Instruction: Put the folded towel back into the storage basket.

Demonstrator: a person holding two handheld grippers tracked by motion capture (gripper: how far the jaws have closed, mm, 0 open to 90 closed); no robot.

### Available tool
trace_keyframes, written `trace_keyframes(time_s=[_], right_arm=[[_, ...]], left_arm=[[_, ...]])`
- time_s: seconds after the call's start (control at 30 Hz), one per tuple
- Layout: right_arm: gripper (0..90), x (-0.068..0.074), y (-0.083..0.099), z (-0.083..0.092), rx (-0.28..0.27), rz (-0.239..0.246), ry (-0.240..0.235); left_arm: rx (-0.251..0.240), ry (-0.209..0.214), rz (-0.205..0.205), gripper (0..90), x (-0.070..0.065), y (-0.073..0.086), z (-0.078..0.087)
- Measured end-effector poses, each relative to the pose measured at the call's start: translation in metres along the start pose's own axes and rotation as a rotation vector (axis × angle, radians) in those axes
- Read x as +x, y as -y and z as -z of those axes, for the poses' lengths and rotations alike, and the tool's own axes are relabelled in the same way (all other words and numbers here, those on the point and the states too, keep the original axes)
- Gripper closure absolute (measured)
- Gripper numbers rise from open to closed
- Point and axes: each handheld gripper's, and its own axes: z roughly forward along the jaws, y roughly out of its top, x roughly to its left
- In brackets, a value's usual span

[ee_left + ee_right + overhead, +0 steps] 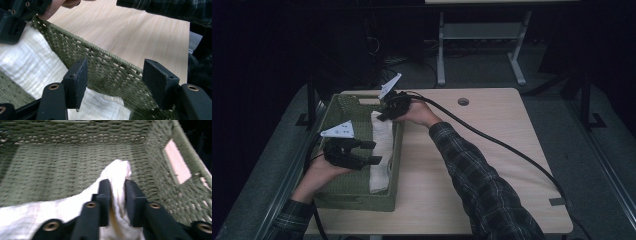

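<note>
Although the high view takes in the whole table point(492, 165), its surroundings are dark, and we cannot make out how far the white cloth point(381, 150) runs under our right gripper point(384, 116), whose body covers the cloth's far end; the cloth lies along the right inner wall of the green woven basket point(362, 200), which sits at the table's left edge; the basket's near left corner is hidden by our left hand point(319, 172). From the right gripper view we see a gathered fold of the cloth point(117, 182) standing between the two jaws, which are narrow and close against it on both sides, though the picture is blurred and we cannot tell how firmly they press; the basket floor point(62, 170) lies beyond. Our left gripper point(115, 80) hangs with its jaws wide apart and nothing between them, over the cloth point(30, 67) and just beside the basket wall point(105, 67).
</note>
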Motion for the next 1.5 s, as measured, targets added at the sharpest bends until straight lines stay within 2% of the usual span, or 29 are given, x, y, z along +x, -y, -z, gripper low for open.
trace_keyframes(time_s=[0.07,0.13,0.17,0.27,0.33,0.37,0.43,0.63,0.67,0.77,0.83,0.93,1.13,1.33,1.43,1.5], right_arm=[[61.4,-0.003,0.000,0.002,-0.020,-0.022,0.013],[57.3,-0.005,0.000,0.007,-0.038,-0.054,0.013],[56.3,-0.006,0.000,0.011,-0.041,-0.052,0.021],[55.3,-0.007,-0.001,0.017,-0.043,-0.055,0.027],[53.3,-0.008,0.002,0.032,-0.070,-0.082,0.028],[53.3,-0.008,0.002,0.032,-0.070,-0.082,0.028],[52.2,-0.008,0.006,0.045,-0.080,-0.089,0.029],[50.6,-0.008,0.016,0.063,-0.059,-0.086,0.034],[50.1,-0.010,0.021,0.075,-0.054,-0.088,0.045],[48.6,-0.012,0.029,0.091,-0.066,-0.105,0.059],[47.9,-0.012,0.032,0.096,-0.068,-0.113,0.065],[45.5,-0.013,0.047,0.115,-0.080,-0.132,0.074],[41.8,-0.011,0.066,0.134,-0.080,-0.141,0.096],[39.8,-0.001,0.099,0.157,-0.087,-0.156,0.119],[38.5,0.004,0.114,0.165,-0.086,-0.176,0.128],[36.4,0.008,0.124,0.170,-0.080,-0.184,0.141]], left_arm=[[-0.006,-0.003,0.001,35.9,0.000,-0.002,-0.001],[-0.004,-0.008,0.008,35.3,0.000,-0.003,-0.002],[-0.004,-0.008,0.008,34.8,0.000,-0.003,-0.002],[-0.004,-0.016,0.014,34.3,-0.001,-0.005,-0.004],[-0.012,-0.026,0.017,32.5,-0.004,-0.010,-0.008],[-0.012,-0.026,0.017,31.9,-0.004,-0.010,-0.008],[-0.015,-0.040,0.027,30.4,-0.007,-0.018,-0.013],[-0.021,-0.057,0.042,26.6,-0.008,-0.029,-0.024],[-0.020,-0.062,0.047,26.3,-0.010,-0.033,-0.029],[-0.011,-0.070,0.040,24.9,-0.015,-0.040,-0.039],[-0.013,-0.071,0.041,24.4,-0.016,-0.042,-0.041],[-0.007,-0.078,0.041,24.4,-0.023,-0.052,-0.055],[0.000,-0.096,0.042,24.4,-0.034,-0.063,-0.072],[0.018,-0.118,0.037,23.9,-0.052,-0.072,-0.100],[0.014,-0.116,0.034,23.9,-0.058,-0.075,-0.109],[0.020,-0.117,0.024,23.9,-0.067,-0.079,-0.121]])
